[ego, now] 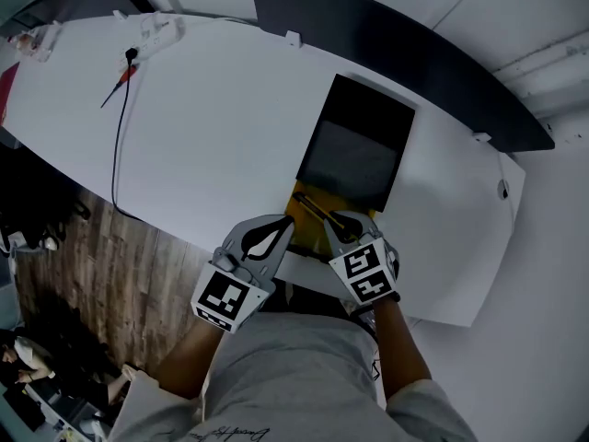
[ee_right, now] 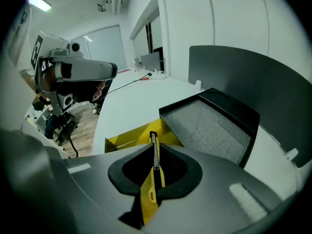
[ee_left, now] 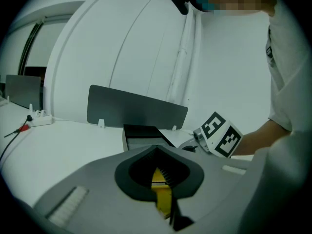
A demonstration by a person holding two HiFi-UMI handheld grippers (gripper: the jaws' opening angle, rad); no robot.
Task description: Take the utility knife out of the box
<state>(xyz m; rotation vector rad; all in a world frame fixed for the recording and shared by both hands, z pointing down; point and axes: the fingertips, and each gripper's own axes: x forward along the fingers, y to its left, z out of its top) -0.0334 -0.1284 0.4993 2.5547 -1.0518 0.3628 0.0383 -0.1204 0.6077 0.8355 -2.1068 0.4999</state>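
Observation:
A yellow and black utility knife (ee_right: 155, 156) sticks out between the jaws of my right gripper (ee_right: 155, 177), which is shut on it with no gap showing. Its tip points away over a yellow box (ee_right: 130, 137). In the head view the knife (ego: 315, 212) is a dark line above the yellow box (ego: 302, 201), at the tip of the right gripper (ego: 343, 227). My left gripper (ego: 281, 231) is shut on the yellow box's near left edge (ee_left: 163, 199). A black tray with grey foam (ego: 354, 150) lies just beyond the yellow box.
The white table (ego: 212, 127) has its near edge right under both grippers, with wooden floor (ego: 83, 274) beyond the left side. A dark divider panel (ego: 396, 53) stands along the far edge. A power strip (ego: 158, 30) and a red-handled tool with a cable (ego: 121, 81) lie far left.

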